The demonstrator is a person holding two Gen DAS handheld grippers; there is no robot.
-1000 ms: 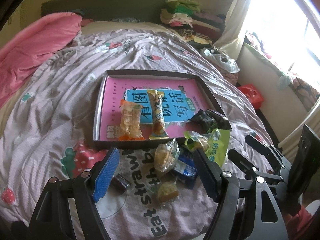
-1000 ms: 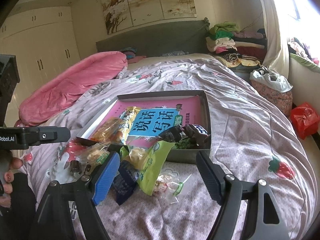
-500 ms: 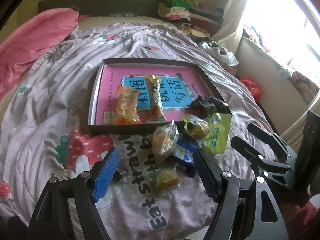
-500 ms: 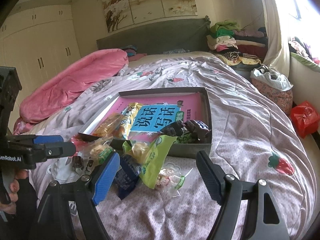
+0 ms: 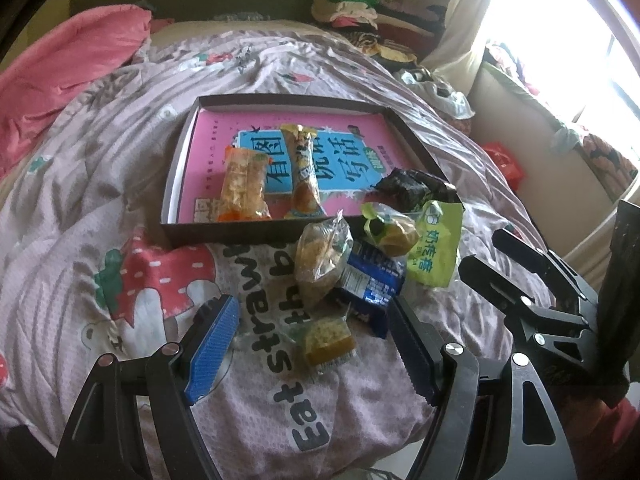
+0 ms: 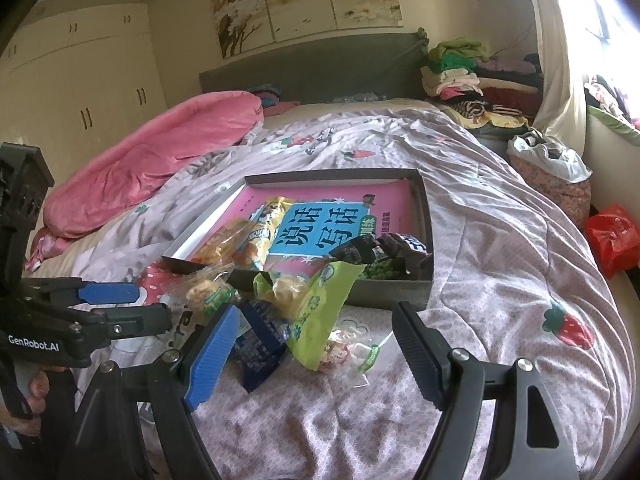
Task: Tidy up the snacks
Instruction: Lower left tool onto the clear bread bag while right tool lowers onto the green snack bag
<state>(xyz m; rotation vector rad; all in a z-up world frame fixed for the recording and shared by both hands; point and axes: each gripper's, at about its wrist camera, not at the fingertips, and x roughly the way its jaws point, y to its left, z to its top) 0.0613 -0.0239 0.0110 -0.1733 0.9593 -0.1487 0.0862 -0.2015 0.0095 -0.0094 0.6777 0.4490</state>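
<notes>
A shallow dark box [image 5: 248,232] [image 6: 424,216] with a pink and blue book as its floor lies on the bed. In it are an orange snack pack [image 5: 242,186], a long yellow pack [image 5: 305,176] and a black pack [image 5: 416,190] at its near right corner. In front of the box lies a pile: a clear pack of biscuits [image 5: 320,258], a blue pack [image 5: 370,280] [image 6: 258,344], a green pack [image 5: 434,246] [image 6: 320,312] and a small square cake [image 5: 328,340]. My left gripper [image 5: 312,356] is open just above the small cake. My right gripper [image 6: 316,354] is open over the pile's right side.
The bed has a lilac strawberry-print quilt [image 5: 100,208] with a rolled pink duvet [image 6: 152,160] at the far left. Folded clothes [image 6: 460,68] are stacked by the headboard. A red bag [image 6: 612,240] lies on the floor by the window wall. The bed's edge is close below both grippers.
My left gripper has moved forward and lower, so the small cake now lies between its fingers. My right gripper has shifted a little; the left one shows closer in its view.
</notes>
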